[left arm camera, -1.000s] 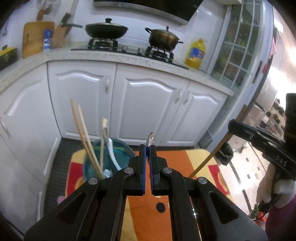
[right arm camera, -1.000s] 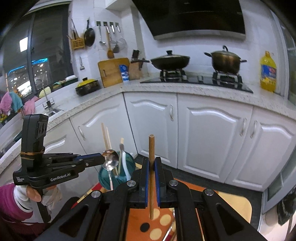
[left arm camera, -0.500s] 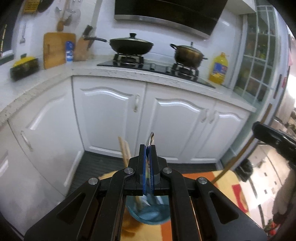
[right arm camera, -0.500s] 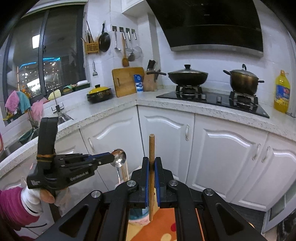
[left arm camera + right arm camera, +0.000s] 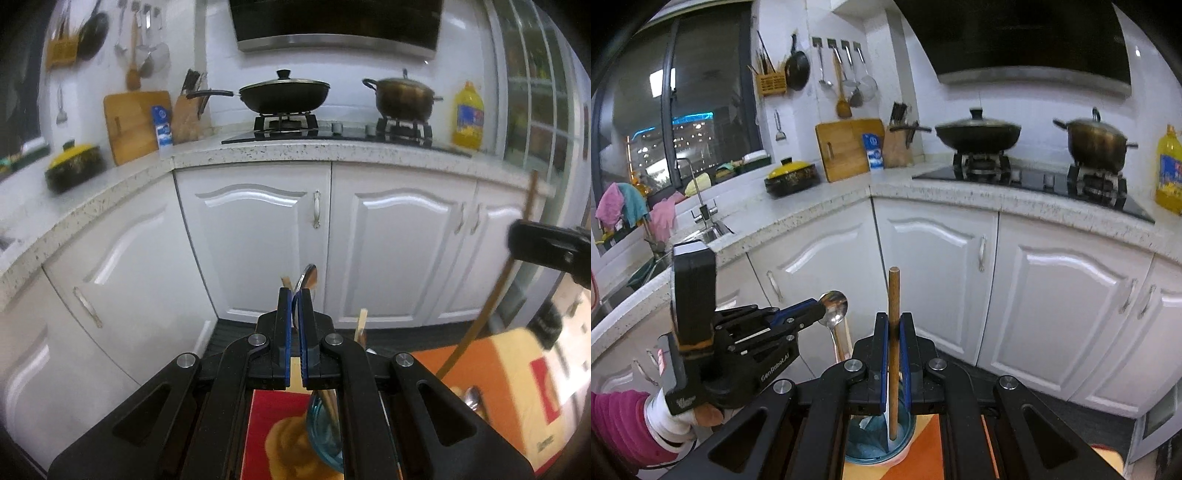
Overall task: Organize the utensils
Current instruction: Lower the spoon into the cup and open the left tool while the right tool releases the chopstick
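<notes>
My left gripper is shut on a metal spoon, bowl end up. Under its fingers stands a blue glass cup with wooden chopsticks sticking out. My right gripper is shut on a brown wooden stick held upright, its lower end inside the blue cup. In the right wrist view the left gripper holds the spoon just left of the stick, above the cup. In the left wrist view the right gripper and its stick show at the right edge.
The cup stands on a table with an orange, yellow and red cloth; more metal utensils lie on it. White cabinets and a speckled counter with a wok, a pot and an oil bottle stand behind. A gloved hand holds the left gripper.
Both grippers have swung toward the cup, which now sits under their fingers. The spoon and the stick stay gripped and have come closer together.
</notes>
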Available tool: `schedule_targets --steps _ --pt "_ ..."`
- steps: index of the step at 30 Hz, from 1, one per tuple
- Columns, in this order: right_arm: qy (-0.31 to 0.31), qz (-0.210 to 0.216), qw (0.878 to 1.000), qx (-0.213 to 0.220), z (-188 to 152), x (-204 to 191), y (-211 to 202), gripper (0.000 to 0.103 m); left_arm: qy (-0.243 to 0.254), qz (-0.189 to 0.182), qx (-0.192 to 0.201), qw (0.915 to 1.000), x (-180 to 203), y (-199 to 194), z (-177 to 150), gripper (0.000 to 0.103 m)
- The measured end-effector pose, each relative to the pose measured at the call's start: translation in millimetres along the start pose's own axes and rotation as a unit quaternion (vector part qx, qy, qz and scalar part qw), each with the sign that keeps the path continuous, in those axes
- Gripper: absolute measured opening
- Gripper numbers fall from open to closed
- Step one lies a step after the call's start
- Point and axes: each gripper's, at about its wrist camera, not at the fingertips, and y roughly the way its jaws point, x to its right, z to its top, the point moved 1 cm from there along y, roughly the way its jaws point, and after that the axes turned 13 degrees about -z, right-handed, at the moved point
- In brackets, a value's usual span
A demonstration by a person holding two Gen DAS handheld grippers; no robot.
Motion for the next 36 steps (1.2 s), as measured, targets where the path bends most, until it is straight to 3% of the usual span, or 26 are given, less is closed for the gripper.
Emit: schedule_targets --steps 11,17,18,19,21,22,24,33,36 --pt "0.031 0.011 0.998 -0.059 -28 16 50 0.005 -0.002 -0.017 -0.045 0.9988 9 30 -26 0.002" --pt "0.05 0.022 0.996 -0.072 -35 22 62 0.006 -0.034 -0.043 -0.067 0.9963 9 35 -32 0.003" --pt "0.054 0.023 0.996 -0.074 -37 23 63 0.009 -0.04 -0.046 -0.069 0.9958 7 35 -32 0.004" --pt "0.058 0.023 0.995 -0.077 -39 24 63 0.022 -0.049 -0.05 -0.069 0.9952 6 33 -32 0.006" --pt "0.069 0.026 0.994 -0.079 -43 29 62 0.036 -0.059 -0.055 -0.069 0.9944 4 30 -31 0.015" --pt "0.073 0.029 0.994 -0.08 -45 31 61 0.036 -0.066 -0.059 -0.068 0.9937 3 28 -32 0.023" --pt "0.075 0.029 0.993 -0.082 -48 34 59 0.036 -0.077 -0.067 -0.065 0.9926 1 23 -31 0.03" --pt "0.079 0.03 0.992 -0.098 -66 34 48 0.036 -0.096 -0.079 -0.062 0.9902 5 1 -34 0.04" --pt "0.08 0.028 0.991 -0.1 -72 33 41 0.036 -0.095 -0.079 -0.057 0.9907 10 -7 -34 0.047"
